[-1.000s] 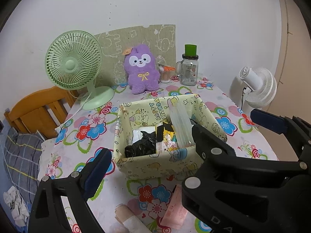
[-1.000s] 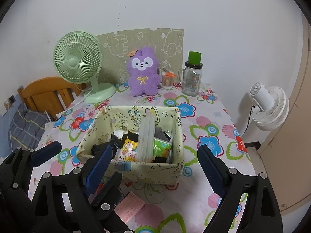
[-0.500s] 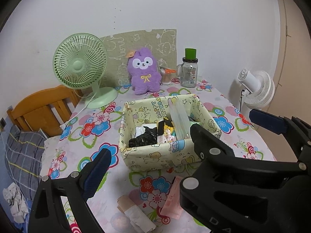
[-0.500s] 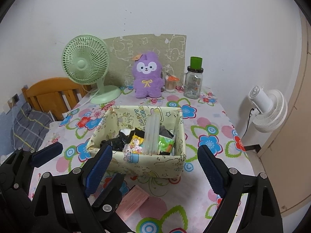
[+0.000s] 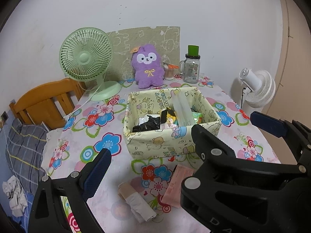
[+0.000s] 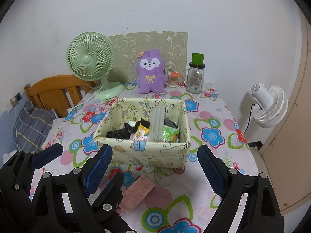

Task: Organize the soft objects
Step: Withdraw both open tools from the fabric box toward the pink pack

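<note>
A pale yellow fabric storage box printed with cartoon animals is seen near the middle of a table covered with a flower-patterned cloth. Black crumpled fabric, bright snack-like packets and a clear plastic piece lying front to back are held inside the box. Against the back of the table, a mint-green desk fan, a purple plush toy with a white face and yellow bow, a small cup of sticks and a glass jar with a green top are lined up before a greenish printed board leaning on the white wall. A white floor fan is placed beyond the table's right edge, and a wooden headboard and plaid bedding are seen to the left.

On the cloth in front of the box, a flat pink packet is laid with its long axis running diagonally towards the box; just beside it, a beige-and-white rolled cloth bundle is laid at an opposite slant. Part of the packet is covered by the left gripper in the right wrist view.

The right gripper is held wide apart above the near cloth, with nothing between its pads. The left gripper's fingers are likewise spread wide and empty, with the bundle below them.
</note>
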